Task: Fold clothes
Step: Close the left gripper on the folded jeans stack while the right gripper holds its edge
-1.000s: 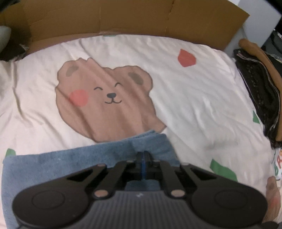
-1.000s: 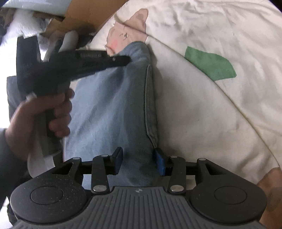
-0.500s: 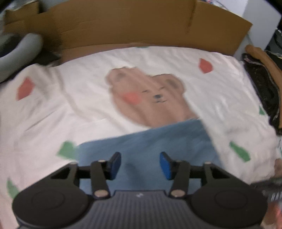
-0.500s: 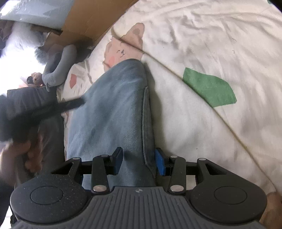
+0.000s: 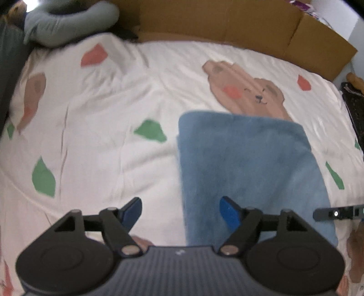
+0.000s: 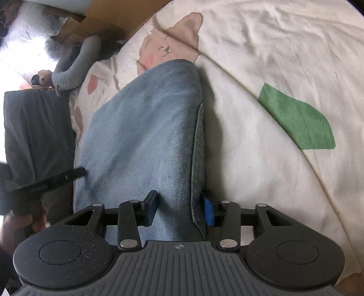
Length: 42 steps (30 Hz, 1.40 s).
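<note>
Folded denim garment (image 5: pixel 250 168): lying flat on the bedsheet (image 5: pixel 102 109), ahead of both tools, its far edge overlapping the printed bear (image 5: pixel 248 91).

Left gripper (image 5: pixel 180 210): hovering above the garment's left edge, jaws standing wide and having just been opening; nothing is being gripped, the right pad sitting over denim, the left pad over bare sheet.

Right gripper (image 6: pixel 179 210): straddling the thick folded edge (image 6: pixel 199 159) at the garment's near end. Its jaws have just been closing a little. The blue right pad is lying against the fold; whether the left pad is pressing the cloth cannot be told.

Grey bolster (image 5: pixel 66 21) and cardboard panel (image 5: pixel 227 22): lying beyond the sheet's far side.

A person's hand (image 6: pixel 20 225) is gripping the left tool's handle.
</note>
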Available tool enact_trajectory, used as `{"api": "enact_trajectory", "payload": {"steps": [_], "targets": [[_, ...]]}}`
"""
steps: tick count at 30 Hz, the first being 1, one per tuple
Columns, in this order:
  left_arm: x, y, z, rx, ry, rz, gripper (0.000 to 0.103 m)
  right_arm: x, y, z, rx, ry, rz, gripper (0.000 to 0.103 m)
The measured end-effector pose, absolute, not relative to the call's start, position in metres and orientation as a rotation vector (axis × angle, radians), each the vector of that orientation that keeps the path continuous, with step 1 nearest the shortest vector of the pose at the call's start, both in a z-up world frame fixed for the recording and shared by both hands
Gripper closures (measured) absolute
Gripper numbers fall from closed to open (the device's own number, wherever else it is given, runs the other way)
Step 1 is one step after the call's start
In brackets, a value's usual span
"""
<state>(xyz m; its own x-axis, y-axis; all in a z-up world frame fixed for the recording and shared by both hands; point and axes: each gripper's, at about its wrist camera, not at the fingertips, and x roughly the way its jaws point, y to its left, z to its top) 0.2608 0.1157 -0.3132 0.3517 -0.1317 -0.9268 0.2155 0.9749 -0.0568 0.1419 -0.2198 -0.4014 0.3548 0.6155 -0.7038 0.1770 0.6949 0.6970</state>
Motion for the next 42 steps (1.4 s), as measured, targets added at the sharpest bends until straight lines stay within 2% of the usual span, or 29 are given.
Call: {"api": "enact_trajectory", "payload": {"steps": [3, 7, 8, 11, 22, 42], "targets": [[0.257, 0.122, -0.321, 0.01, 1.219, -0.233, 0.029, 0.141, -0.219, -0.395, 0.774, 1.193, 0.338, 0.078], [0.259, 0.129, -0.331, -0.09, 1.272, -0.253, 0.029, 0.139, -0.219, -0.382, 0.766, 1.173, 0.334, 0.082], [0.258, 0.132, -0.333, -0.116, 1.279, -0.255, 0.032, 0.139, -0.219, -0.379, 0.76, 1.167, 0.333, 0.083], [0.256, 0.137, -0.337, -0.212, 1.299, -0.28, 0.051, 0.136, -0.221, -0.371, 0.759, 1.144, 0.333, 0.085], [0.242, 0.107, -0.343, -0.301, 1.282, -0.388, 0.055, 0.13, -0.259, -0.343, 0.739, 1.102, 0.268, 0.086], [0.232, 0.037, -0.357, -0.449, 1.239, -0.561, 0.061, 0.106, -0.342, -0.326, 0.681, 1.097, 0.074, 0.086]]}}
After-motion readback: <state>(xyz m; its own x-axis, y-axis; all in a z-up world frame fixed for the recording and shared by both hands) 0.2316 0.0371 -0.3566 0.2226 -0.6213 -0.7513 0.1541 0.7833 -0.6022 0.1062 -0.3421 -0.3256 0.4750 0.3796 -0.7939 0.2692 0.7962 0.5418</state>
